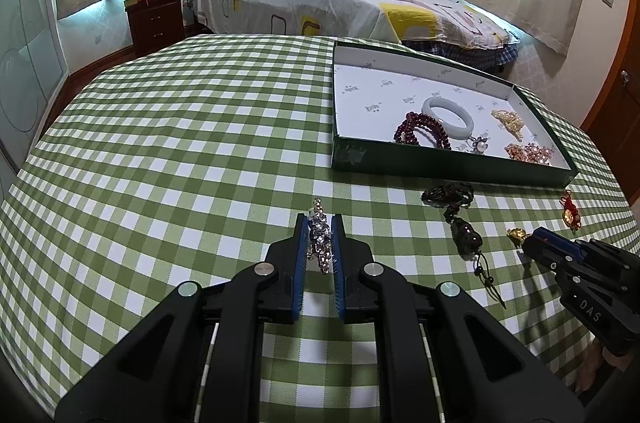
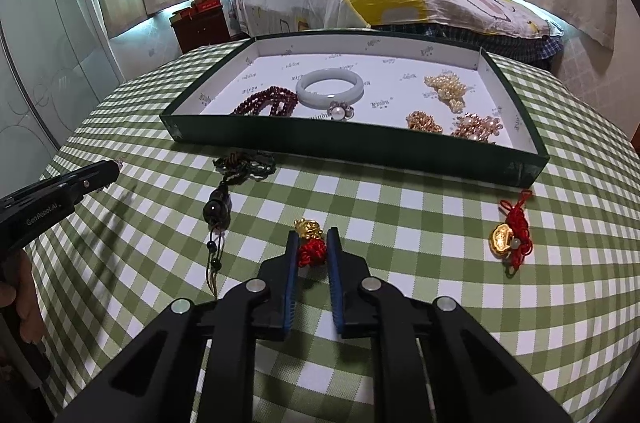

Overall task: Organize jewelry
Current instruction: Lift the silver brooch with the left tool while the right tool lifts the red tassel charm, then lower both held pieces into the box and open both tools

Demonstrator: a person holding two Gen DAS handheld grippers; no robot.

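Note:
My left gripper point(image 1: 320, 223) is shut on a sparkling crystal bracelet point(image 1: 320, 243) just above the checked cloth. My right gripper point(image 2: 313, 237) is shut on a gold charm with a red knot point(image 2: 309, 241); it also shows in the left wrist view point(image 1: 534, 239). A dark green tray point(image 2: 360, 149) with a white floor holds a white jade bangle point(image 2: 330, 87), dark red beads point(image 2: 266, 103), a pearl ring point(image 2: 340, 111), pearl and gold-pink clusters. The tray shows at the right in the left wrist view point(image 1: 440, 167).
A dark bead pendant with cord point(image 2: 224, 207) lies on the cloth before the tray, left of my right gripper. Another gold charm on red cord point(image 2: 510, 235) lies at the right. The table point(image 1: 180, 143) has a green checked cloth. A bed stands behind.

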